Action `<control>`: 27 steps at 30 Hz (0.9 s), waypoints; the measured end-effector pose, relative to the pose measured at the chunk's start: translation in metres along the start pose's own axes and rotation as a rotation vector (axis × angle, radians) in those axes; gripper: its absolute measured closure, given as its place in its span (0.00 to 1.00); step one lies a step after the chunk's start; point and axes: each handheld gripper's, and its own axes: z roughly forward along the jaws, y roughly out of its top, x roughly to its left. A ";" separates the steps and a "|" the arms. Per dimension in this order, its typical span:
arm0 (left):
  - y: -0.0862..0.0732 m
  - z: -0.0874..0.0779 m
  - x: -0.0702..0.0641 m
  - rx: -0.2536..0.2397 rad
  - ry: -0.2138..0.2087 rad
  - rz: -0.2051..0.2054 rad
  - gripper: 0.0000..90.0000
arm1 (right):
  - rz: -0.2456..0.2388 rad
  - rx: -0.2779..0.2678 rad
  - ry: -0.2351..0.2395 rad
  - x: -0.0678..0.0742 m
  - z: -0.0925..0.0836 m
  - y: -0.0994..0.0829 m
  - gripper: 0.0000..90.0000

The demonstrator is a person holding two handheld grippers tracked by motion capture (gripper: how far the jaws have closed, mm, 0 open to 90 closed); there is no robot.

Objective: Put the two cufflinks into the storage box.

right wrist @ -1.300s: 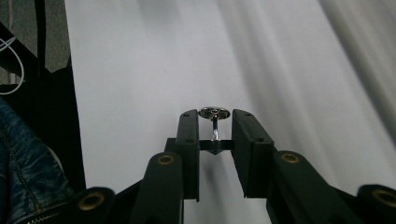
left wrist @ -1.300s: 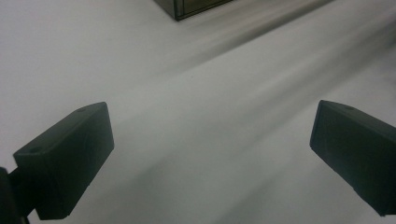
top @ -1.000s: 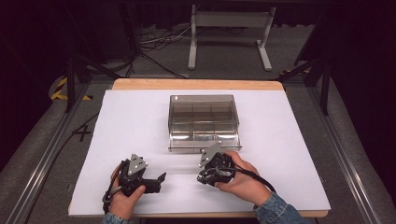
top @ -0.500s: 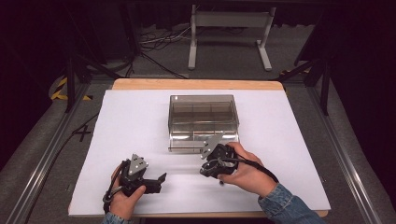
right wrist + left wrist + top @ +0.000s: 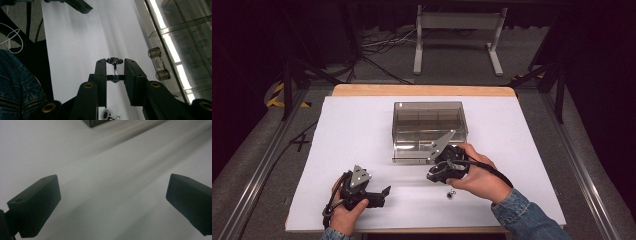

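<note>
Now the right gripper (image 5: 438,172) sits just in front of the clear box (image 5: 430,131), at its near right corner, held in a hand with a denim sleeve (image 5: 527,220). Seen from the right gripper view, its jaws stand narrow and clamp a small metal knob (image 5: 114,65) between the pads: a round chrome head at the fingertips, a thin stem running back, and a flat dark base wedged across the gap. The gripper (image 5: 114,71) is raised off the white sheet (image 5: 75,50) with the knob lifted clear of it. A second knob (image 5: 107,115) lies on the sheet below the jaws; from the high view that one (image 5: 451,193) rests in front of the box, just under the right hand. The box's handle (image 5: 158,63), a clear bar on two smoky posts, shows on its front face just beside the held knob, apart from it.

The left gripper (image 5: 379,196) rests well in front of the box and off toward its left corner, low over the sheet (image 5: 362,135). In the left gripper view its jaws stand wide with nothing but bare sheet (image 5: 112,182) between them, and a corner of the box (image 5: 96,122) shows far beyond.
</note>
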 end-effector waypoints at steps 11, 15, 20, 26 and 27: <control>0.000 0.000 0.000 0.005 -0.001 0.004 0.00 | 0.008 -0.004 -0.004 -0.007 -0.014 0.008 0.81; 0.000 0.000 0.000 0.006 -0.002 0.005 0.00 | 0.006 -0.005 -0.009 -0.010 -0.019 0.012 0.81; 0.000 0.000 0.000 0.004 -0.003 -0.001 0.00 | 0.016 -0.007 -0.011 -0.015 -0.024 0.017 0.81; 0.000 0.000 0.000 0.003 -0.003 0.001 0.00 | 0.019 -0.021 -0.011 -0.020 -0.028 0.021 0.81; 0.000 0.000 0.000 0.003 -0.003 0.001 0.00 | 0.025 -0.018 -0.013 -0.020 -0.029 0.022 0.81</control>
